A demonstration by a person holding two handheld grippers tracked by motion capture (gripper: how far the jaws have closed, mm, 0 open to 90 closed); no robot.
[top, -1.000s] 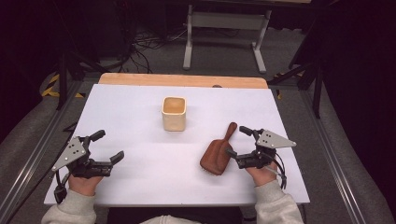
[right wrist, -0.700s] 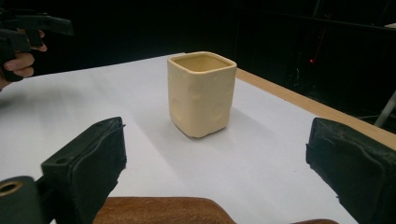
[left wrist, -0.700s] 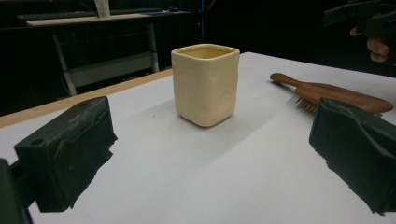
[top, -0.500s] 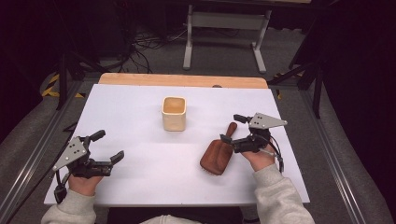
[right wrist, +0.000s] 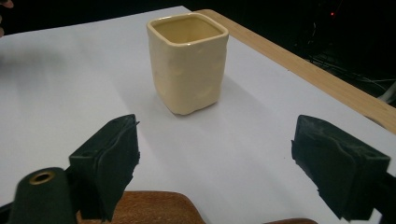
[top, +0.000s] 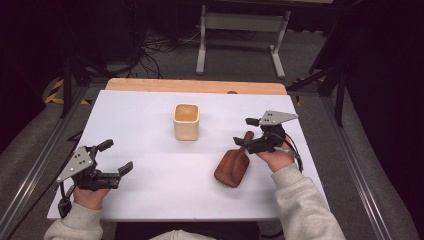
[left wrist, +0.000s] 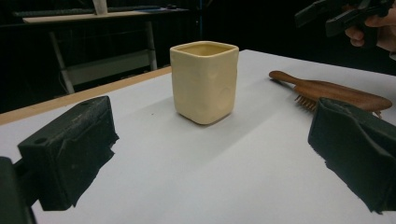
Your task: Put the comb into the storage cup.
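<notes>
a person seated at the six o'clock edge of a white table (top: 150, 115) works a handheld gripper in each hand, sleeves entering the high view from below. the right gripper (top: 246, 133) hovers over the handle end of a brown wooden hairbrush (top: 233, 166), which lies bristles down on the tabletop at about four o'clock from the table's middle, its handle pointing toward twelve o'clock and slightly right. the gripper's jaws stand apart with nothing pressed between the pads, though they have just been closing a little; in the right gripper view the brush's wooden back (right wrist: 154, 207) sits low between the two black jaws, not touched by either as far as the frame shows. beyond the jaws in that view stands a cream-yellow square cup (right wrist: 187, 60), upright and empty as far as can be seen, near the wooden strip (right wrist: 299, 65) that edges the table's far side. in the high view the cup (top: 186, 121) stands just above the table's middle, toward twelve o'clock, well apart from the brush and from both grippers. the left gripper (top: 116, 157) rests low at about eight o'clock, released, jaws spread wide and holding nothing. the left gripper view looks between its two black jaws at the cup (left wrist: 204, 81), with the brush (left wrist: 336, 95) lying at its three o'clock and the right hand (left wrist: 373, 32) with its tool raised above it at two o'clock.
</notes>
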